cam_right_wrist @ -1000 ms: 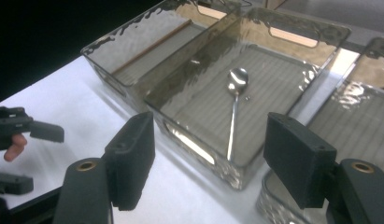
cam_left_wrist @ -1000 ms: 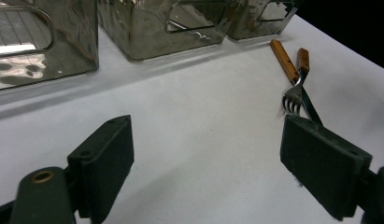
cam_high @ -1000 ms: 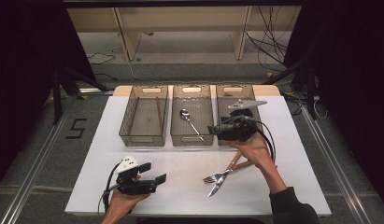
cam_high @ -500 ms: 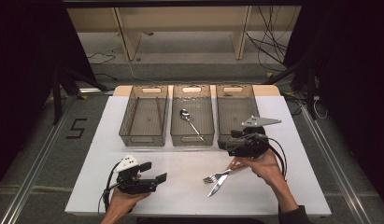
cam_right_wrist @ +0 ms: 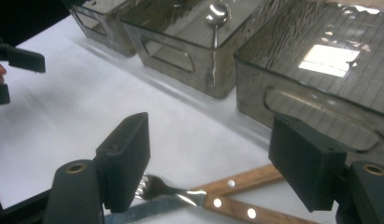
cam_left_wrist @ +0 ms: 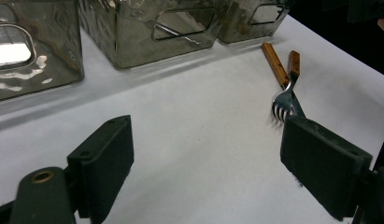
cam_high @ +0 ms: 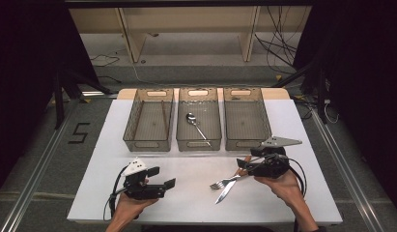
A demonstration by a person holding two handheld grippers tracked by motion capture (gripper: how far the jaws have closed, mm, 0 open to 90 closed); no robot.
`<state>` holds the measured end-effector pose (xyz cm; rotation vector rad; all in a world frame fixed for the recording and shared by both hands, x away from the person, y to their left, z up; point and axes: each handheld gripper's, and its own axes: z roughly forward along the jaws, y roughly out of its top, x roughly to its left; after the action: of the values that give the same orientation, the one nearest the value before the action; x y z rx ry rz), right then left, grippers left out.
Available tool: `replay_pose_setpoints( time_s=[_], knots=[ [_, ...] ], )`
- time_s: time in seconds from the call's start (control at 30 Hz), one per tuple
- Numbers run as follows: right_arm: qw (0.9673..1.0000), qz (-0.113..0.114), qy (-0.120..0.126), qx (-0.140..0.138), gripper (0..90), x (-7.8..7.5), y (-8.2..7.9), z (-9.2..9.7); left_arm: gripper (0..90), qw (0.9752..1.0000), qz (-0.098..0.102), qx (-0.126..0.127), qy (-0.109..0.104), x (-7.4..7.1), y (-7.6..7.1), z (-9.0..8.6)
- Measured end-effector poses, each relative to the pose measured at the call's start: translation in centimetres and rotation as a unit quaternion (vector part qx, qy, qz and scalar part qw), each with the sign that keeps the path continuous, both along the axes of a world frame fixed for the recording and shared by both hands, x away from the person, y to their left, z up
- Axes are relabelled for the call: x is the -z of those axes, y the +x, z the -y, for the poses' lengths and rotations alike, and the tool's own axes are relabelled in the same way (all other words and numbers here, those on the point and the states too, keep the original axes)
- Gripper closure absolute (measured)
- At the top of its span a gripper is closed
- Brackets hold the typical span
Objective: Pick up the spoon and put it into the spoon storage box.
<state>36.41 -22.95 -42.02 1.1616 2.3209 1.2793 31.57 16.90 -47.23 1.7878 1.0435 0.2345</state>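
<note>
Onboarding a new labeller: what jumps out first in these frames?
The right gripper, jaws wide open, hovers over a wood-handled fork and knife lying crossed on the white table, near its right front. Behind them three clear bins stand in a row, a lone spoon in the middle one. The left gripper, also open, sits at the front left.

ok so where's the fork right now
In the high view the fork lies on the white table, right of centre, crossed with the knife, in front of the bins and just below the open right gripper.
</note>
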Motion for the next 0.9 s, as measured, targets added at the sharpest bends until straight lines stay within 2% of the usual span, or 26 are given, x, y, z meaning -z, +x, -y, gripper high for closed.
replay_pose_setpoints(
  time_s=[0.43,0.6,0.9],
  knots=[
    [0.9989,0.007,-0.037,-0.027,28.4,0.38,-0.57,0.34,17.1,1.0,0.001,-0.001,0.001,0.25,0.09,-0.28],
    [0.9985,0.009,-0.04,-0.037,27.8,0.48,-0.64,0.44,17.1,1.0,0.003,-0.002,0.001,0.26,-0.02,-0.44],
    [0.9969,-0.002,-0.062,-0.048,26.6,0.92,-0.96,0.63,17.1,1.0,0.005,0.002,0.004,0.21,-0.04,-0.37]
  ],
)
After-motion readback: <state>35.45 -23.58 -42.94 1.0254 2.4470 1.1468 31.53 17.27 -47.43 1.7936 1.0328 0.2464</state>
